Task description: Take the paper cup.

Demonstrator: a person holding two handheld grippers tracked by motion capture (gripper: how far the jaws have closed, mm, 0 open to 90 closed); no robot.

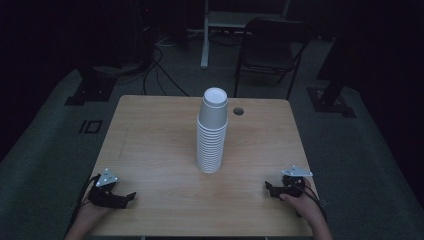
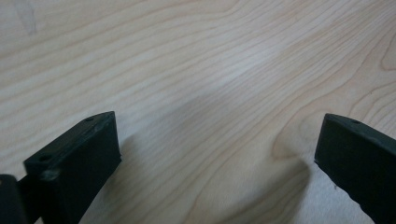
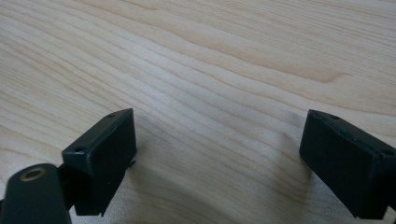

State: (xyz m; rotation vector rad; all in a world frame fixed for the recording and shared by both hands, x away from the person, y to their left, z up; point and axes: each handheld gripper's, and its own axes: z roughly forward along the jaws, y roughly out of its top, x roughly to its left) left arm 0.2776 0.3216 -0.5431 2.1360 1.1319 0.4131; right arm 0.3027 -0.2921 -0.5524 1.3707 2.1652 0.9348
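Dark room, bare wooden desk (image 1: 150,145), tall cup stack (image 1: 212,132) in the middle. My left gripper (image 1: 122,199) and right gripper (image 1: 272,190) rest wide open, holding nothing. I think a bump could tip the tall, thin stack over.

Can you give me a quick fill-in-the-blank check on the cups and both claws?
1. The cups stand in one ____ at the table's middle.
2. Both the left claw and the right claw have their jaws ____.
3. The cups' mouths face ____.
4. Between each claw's jaws lies bare ____.

Missing words: stack; open; down; wood
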